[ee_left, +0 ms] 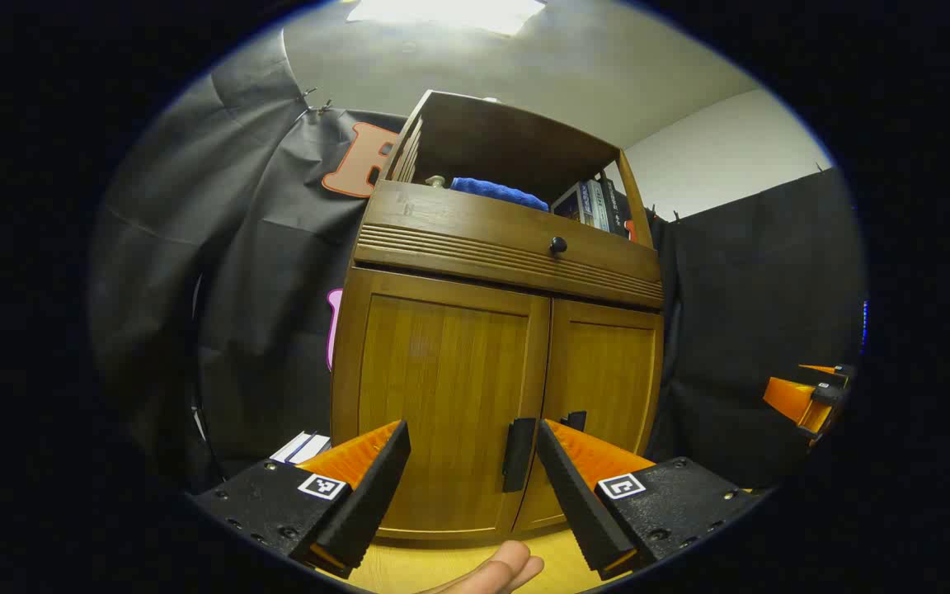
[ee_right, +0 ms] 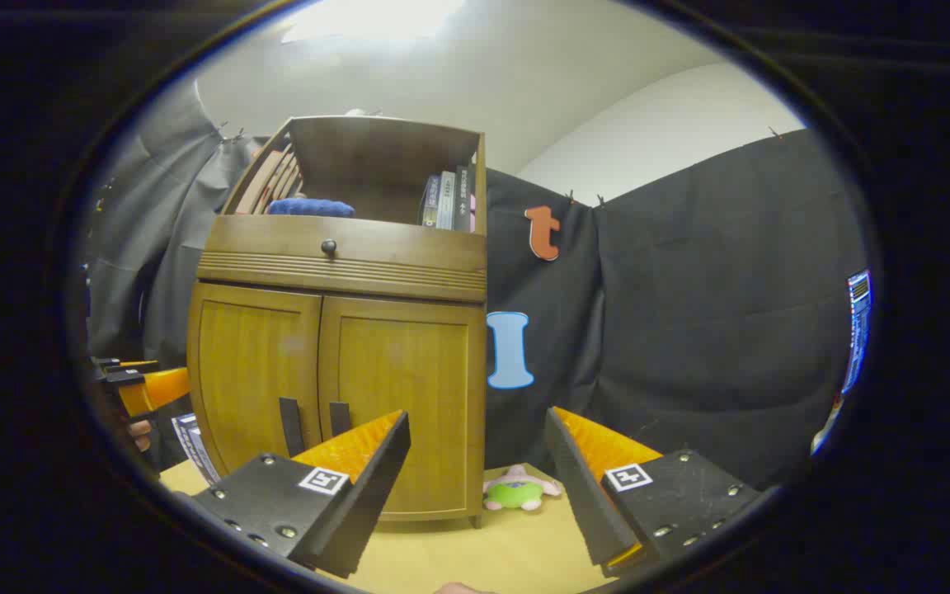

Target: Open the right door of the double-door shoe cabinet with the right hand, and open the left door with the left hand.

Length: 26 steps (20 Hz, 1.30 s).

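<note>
Right claw [ee_right: 475, 487] stands with its fingers spread wide and nothing between them, hovering above the worktop [ee_right: 475, 553] short of the shoe cabinet [ee_right: 343, 330]. Left claw [ee_left: 471, 495] is likewise spread and empty, and in the right gripper view it shows at the far left edge, apart from the cabinet.

Ahead and to the left of the right claw's axis, the right door [ee_right: 405, 396] is fully closed. Its dark vertical handle [ee_right: 340, 419] sits near the centre seam, just left of the claw's left finger. A small plush toy [ee_right: 519, 489] lies on the worktop between the fingers' line of sight, beside the cabinet's right foot.

From the left claw, the left door [ee_left: 442, 396] lies straight ahead, also closed, with its handle [ee_left: 518, 454] just inside the right finger.

Recommended procedure for the step in hand, opening the right door first:
- Shift the right claw leftward until the handle lies midway between the fingers.
- Advance until both fingers pass either side of the handle, then close.
- Pull along an arc about the door's outer hinge edge, not straight back.
- Keep clear of the toy and of the left claw.

Beyond, a drawer knob [ee_right: 328, 246] and an open shelf with books [ee_right: 446, 200] sit above the doors.
</note>
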Each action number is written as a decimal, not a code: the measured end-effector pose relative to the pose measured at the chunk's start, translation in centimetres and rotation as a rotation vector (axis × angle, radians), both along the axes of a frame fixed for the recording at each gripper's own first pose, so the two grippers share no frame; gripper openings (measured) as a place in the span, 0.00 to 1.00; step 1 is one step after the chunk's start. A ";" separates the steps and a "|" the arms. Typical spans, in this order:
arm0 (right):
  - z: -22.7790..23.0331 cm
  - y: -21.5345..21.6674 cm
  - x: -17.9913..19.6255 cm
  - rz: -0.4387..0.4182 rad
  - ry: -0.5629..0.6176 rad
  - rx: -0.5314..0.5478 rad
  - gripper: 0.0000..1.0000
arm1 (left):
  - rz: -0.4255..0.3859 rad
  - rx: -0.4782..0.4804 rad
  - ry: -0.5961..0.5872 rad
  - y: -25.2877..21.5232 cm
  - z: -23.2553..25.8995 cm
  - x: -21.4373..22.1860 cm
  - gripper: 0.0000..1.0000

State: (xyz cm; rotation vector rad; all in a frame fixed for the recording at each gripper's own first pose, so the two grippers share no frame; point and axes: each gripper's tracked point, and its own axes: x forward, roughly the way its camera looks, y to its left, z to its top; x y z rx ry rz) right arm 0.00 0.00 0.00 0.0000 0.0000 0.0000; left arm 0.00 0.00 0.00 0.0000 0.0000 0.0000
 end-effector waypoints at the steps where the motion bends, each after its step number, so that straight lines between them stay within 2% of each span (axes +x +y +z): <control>1: 0.0 0.1 0.1 0.002 0.000 -0.001 0.97 | 0.002 0.003 -0.001 0.1 0.0 0.0 0.95; 9: -1.0 0.5 2.2 0.013 0.016 0.021 0.97 | -0.004 0.019 0.011 0.2 -0.4 0.3 0.95; 12: -1.3 0.5 3.6 0.018 0.017 0.022 0.97 | -0.007 0.019 0.025 0.2 -0.7 0.6 0.92; 13: -1.3 0.6 4.2 0.022 0.015 0.023 0.97 | -0.010 0.021 0.030 0.2 -0.8 0.7 0.95; 17: -1.6 1.7 7.0 0.052 0.020 0.035 0.98 | 0.002 0.012 0.045 1.0 -1.2 1.2 0.95; 20: -2.4 4.8 9.1 0.136 0.045 0.049 0.97 | 0.012 0.017 0.049 2.0 -1.1 1.5 0.95; 22: -3.1 7.6 10.7 0.201 0.069 0.047 0.97 | 0.021 0.024 0.050 2.6 -1.2 1.8 0.92; 23: -3.7 8.8 11.5 0.221 0.085 0.037 0.97 | 0.025 0.030 0.051 3.0 -1.2 1.9 0.95; 26: -5.7 12.4 13.7 0.283 0.136 0.026 0.96 | 0.044 0.046 0.050 3.7 -1.3 2.3 0.95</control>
